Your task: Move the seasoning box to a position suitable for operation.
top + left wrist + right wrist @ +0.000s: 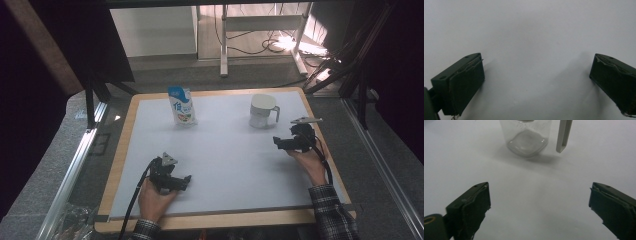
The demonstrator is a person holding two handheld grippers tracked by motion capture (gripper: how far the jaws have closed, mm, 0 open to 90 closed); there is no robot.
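Note:
A clear plastic jug with a white lid and handle stands at the back right of the white mat. A blue and white drink pouch stands upright at the back, left of centre. My right gripper hovers in front of the jug, jaws wide apart and empty. In the right gripper view the jug's base and its handle lie ahead of the open right gripper. My left gripper rests near the front left, open, and the left gripper has bare mat between its jaws.
The mat lies on a wooden board whose rim shows all round. Metal rails run along both sides. Behind the board are table legs and cables on the floor. The mat's middle lies between the two hands.

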